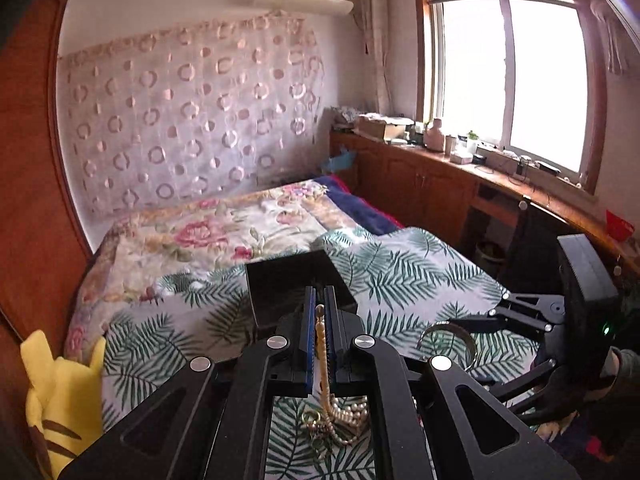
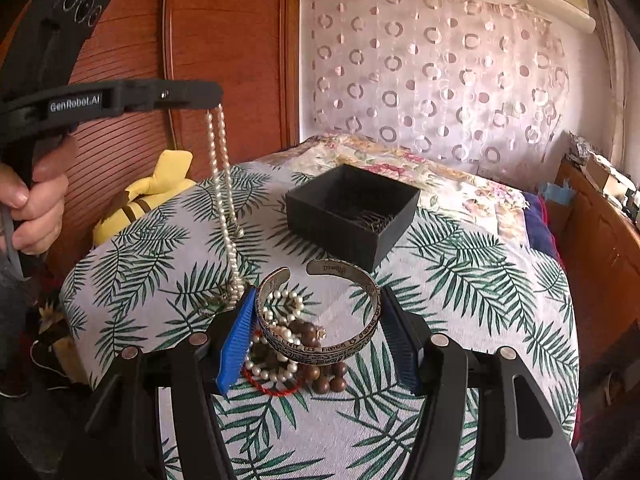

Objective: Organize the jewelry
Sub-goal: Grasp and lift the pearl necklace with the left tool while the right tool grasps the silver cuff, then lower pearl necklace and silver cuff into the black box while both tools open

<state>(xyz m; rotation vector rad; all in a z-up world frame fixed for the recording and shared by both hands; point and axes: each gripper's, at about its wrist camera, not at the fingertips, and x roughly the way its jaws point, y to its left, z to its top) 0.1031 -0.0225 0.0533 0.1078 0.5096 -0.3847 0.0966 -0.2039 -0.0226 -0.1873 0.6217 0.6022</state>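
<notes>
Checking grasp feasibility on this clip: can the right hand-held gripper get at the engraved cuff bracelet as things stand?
Probably yes. The right hand-held gripper is open and its jaws already flank the cuff bracelet; only loose beads lie within and beneath the cuff.

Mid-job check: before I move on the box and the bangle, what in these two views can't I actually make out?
- Black box contents: dim in right wrist view; left gripper blocks it in left wrist view.
- Pearl necklace lower end: hidden behind a right gripper finger.
- Bangle grip: pad contact unclear.
- Beaded pile: tangled, pieces indistinct.
</notes>
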